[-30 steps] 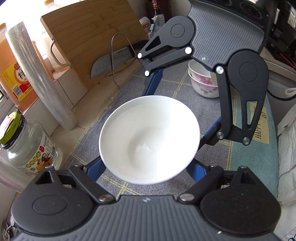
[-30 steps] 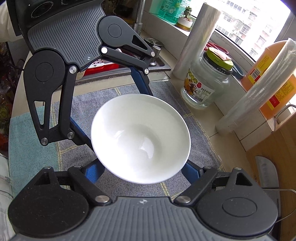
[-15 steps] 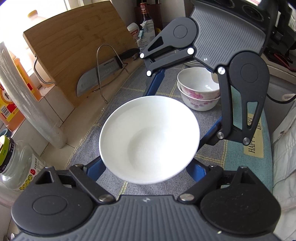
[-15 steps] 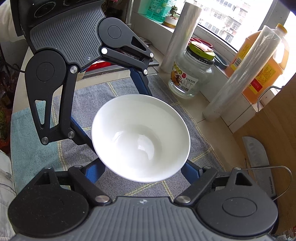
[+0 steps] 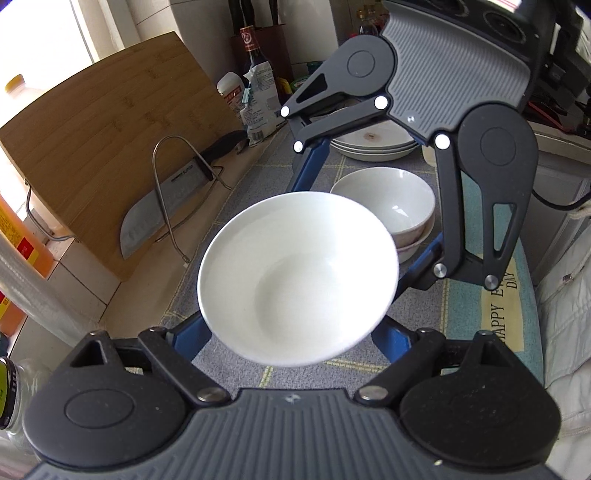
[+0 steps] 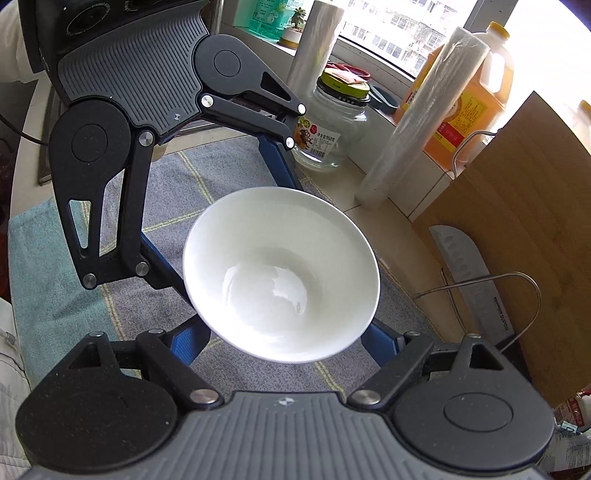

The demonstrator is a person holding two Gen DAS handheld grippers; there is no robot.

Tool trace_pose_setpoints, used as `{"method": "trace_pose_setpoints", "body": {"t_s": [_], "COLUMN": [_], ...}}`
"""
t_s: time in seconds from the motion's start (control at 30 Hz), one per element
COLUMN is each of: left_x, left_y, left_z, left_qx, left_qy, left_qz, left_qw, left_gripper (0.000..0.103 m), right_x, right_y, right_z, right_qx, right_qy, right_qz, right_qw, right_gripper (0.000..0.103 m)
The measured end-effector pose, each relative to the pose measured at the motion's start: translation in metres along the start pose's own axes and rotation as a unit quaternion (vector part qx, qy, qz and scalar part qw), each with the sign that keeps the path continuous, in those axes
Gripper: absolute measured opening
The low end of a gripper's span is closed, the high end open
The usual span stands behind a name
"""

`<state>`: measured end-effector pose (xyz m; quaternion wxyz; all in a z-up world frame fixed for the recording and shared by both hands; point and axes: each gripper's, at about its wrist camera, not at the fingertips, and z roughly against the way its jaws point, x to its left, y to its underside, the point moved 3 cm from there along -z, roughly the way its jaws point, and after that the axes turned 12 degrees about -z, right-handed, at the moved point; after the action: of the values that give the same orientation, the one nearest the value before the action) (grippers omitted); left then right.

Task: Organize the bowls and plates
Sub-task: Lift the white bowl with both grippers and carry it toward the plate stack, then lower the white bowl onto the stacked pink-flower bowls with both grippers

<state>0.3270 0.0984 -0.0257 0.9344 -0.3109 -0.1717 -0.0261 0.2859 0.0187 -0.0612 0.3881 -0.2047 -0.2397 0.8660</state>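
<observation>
Bowl (image 5: 297,277) clamped between left gripper (image 5: 295,334) and right gripper (image 6: 282,332), jaws mid-open, above stacked bowls (image 5: 391,214); uneven squeeze could tip it onto them.

Both pictures are bright with daylight. In the right wrist view the sun pours in from the window (image 6: 402,33) at one o'clock, and the sky there is washed out to white. In the left wrist view the same glare burns at ten o'clock. The white bowl (image 6: 280,275) has small shiny spots inside. Shadows on the cloth (image 5: 236,206) are soft and pale. The round lens bends straight lines near the edges. The corners go dark. Most things look sharp.
</observation>
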Motion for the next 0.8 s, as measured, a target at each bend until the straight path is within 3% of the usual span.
{"method": "trace_pose_setpoints", "body": {"t_s": [0.43, 0.8], "left_x": [0.000, -0.010], "left_y": [-0.052, -0.082], "left_z": [-0.035, -0.069], "left_qx": [-0.032, -0.046], "left_qy": [0.025, 0.068], "left_qz": [-0.053, -0.080], "left_qw": [0.9978, 0.9934], "left_gripper": [0.092, 0.092], "right_x": [-0.034, -0.056], "right_y": [0.039, 0.075], "right_z": [0.033, 0.044], "right_qx": [0.010, 0.040], "right_qy": [0.055, 0.081], "right_qz": [-0.042, -0.089], "right_qw": [0.998, 0.992], "right_gripper": [0.091, 0.091]}}
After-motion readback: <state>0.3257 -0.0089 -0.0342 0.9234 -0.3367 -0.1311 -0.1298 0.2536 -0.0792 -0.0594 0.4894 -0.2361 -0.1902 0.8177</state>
